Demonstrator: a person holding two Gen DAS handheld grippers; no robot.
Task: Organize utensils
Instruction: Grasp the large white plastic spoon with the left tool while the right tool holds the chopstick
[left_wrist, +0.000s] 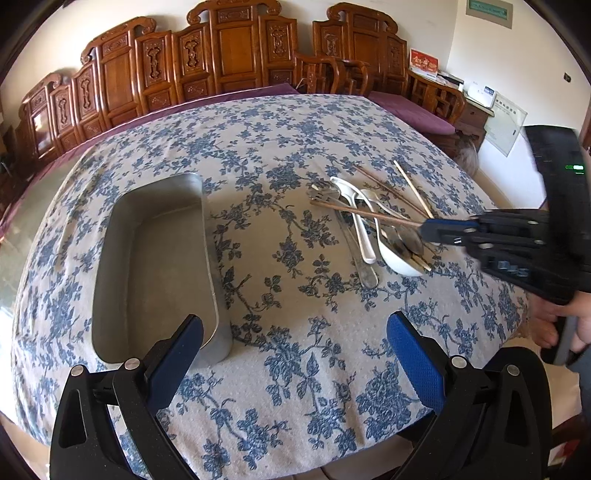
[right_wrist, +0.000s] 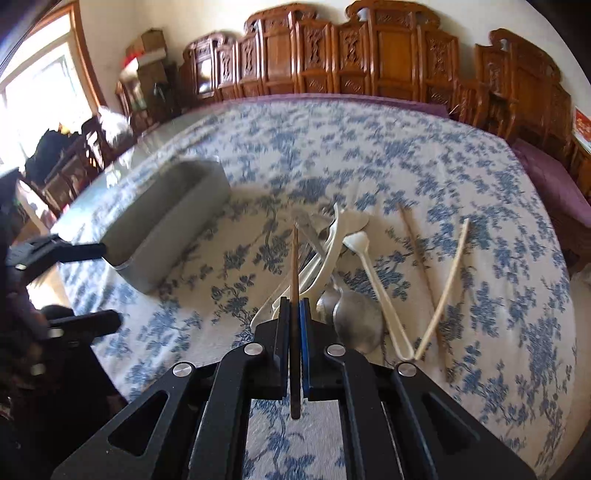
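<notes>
A grey metal tray (left_wrist: 110, 266) sits empty on the left of the floral tablecloth; it also shows in the right wrist view (right_wrist: 192, 218). A pile of utensils lies to its right: white spoons (left_wrist: 364, 236), metal spoons (right_wrist: 356, 317), a metal fork and light and dark chopsticks (right_wrist: 448, 284). My right gripper (right_wrist: 294, 306) is shut on a dark brown chopstick (right_wrist: 294, 258), which points forward above the pile; the left wrist view shows it too (left_wrist: 365, 212). My left gripper (left_wrist: 295, 332) is open and empty over the cloth, just right of the tray's near end.
The table (left_wrist: 258, 140) is covered by a blue-flowered cloth. Carved wooden benches (left_wrist: 221, 51) with purple cushions line the wall behind it. A window and dark furniture (right_wrist: 55, 147) are at the far left. The person's hand (left_wrist: 569, 325) holds the right gripper.
</notes>
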